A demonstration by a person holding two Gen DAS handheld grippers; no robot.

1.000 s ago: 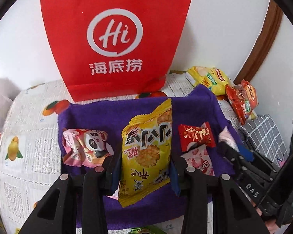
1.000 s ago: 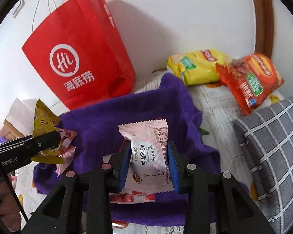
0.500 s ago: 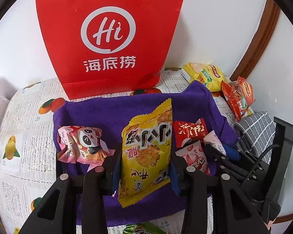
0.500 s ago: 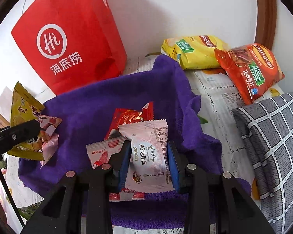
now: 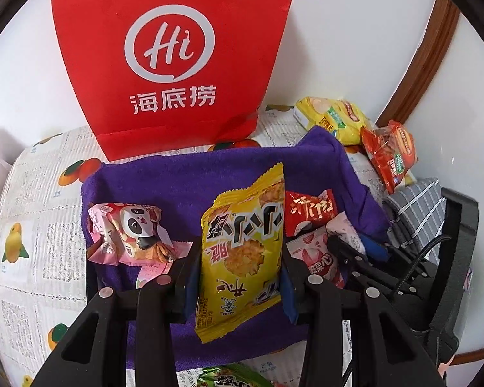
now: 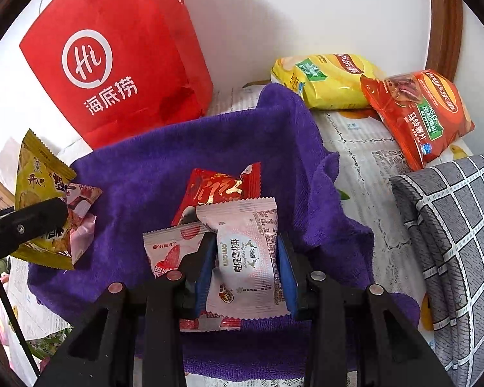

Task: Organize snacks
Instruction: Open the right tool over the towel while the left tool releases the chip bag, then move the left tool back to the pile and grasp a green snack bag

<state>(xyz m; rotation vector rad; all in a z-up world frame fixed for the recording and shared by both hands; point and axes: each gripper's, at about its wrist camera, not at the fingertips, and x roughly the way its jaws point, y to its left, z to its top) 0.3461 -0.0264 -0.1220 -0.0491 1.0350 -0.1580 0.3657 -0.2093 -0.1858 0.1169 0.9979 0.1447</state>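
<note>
Clearly both jaws grip: left gripper [image 5: 238,274] clamps the yellow packet [image 5: 242,251], right gripper [image 6: 247,264] the pink packet [image 6: 248,258]; slick film could slip out forward.

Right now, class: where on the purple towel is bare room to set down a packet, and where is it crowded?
Bare purple towel lies at the back below the red bag, and between the panda packet and yellow cracker packet. Crowded: the right side around the red packet.

L gripper [image 5: 240,277] was clamped on a yellow snack pack [image 5: 242,251], held upright. R gripper [image 6: 247,271] was clamped on a pink snack pack [image 6: 247,258], close beside L.
</note>
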